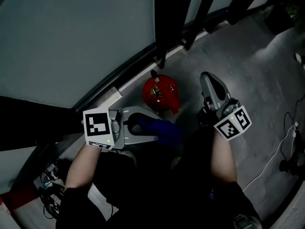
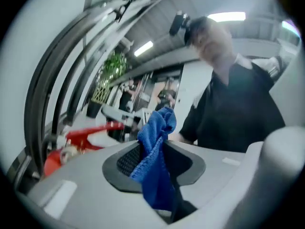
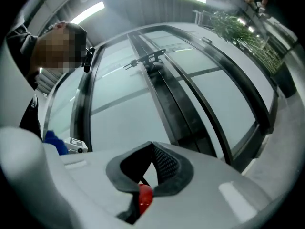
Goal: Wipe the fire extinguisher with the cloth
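Note:
The red fire extinguisher (image 1: 161, 94) stands on the grey floor beside the glass wall, seen from above. My left gripper (image 1: 151, 128) is just in front of it and points right, shut on a blue cloth (image 1: 166, 131). In the left gripper view the cloth (image 2: 156, 166) is pinched between the jaws and bunches above them, with the extinguisher (image 2: 71, 144) low at the left. My right gripper (image 1: 207, 78) hovers to the right of the extinguisher, jaws shut with nothing in them. A sliver of red extinguisher (image 3: 145, 198) shows through the gap under those jaws.
The glass wall (image 1: 71, 37) with dark frame posts (image 1: 167, 18) runs along the far side. White cables (image 1: 279, 149) cross the floor at the right, and a tangle of wires (image 1: 50, 190) lies at the lower left. A potted plant (image 3: 243, 32) stands further along the glass.

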